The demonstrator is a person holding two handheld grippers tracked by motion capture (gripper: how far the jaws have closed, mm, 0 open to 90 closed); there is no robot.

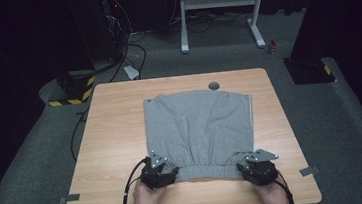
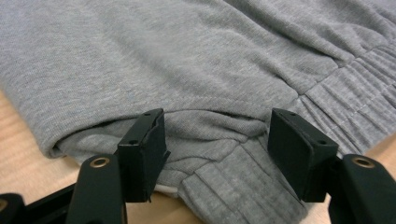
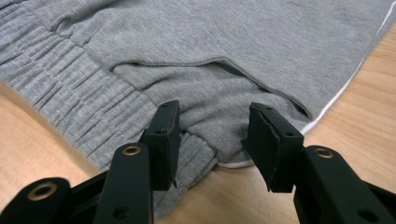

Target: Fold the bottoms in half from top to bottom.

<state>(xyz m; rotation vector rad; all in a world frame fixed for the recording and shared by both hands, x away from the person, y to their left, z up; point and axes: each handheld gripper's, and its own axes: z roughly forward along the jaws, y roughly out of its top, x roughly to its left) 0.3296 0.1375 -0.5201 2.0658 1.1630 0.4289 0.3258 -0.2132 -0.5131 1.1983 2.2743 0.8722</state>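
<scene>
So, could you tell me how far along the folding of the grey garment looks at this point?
Done so far: the grey garment lies spread flat on the table, ribbed waistband nearest the person. In hand: the left gripper and right gripper sit at the two near corners, jaws open astride the cloth, not clamped on it. Left: probably gripping both corners and making the fold; none shows yet.

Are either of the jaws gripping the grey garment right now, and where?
Nothing is held: both pairs of jaws stand open around the near corners of the grey garment at its ribbed waistband.
</scene>
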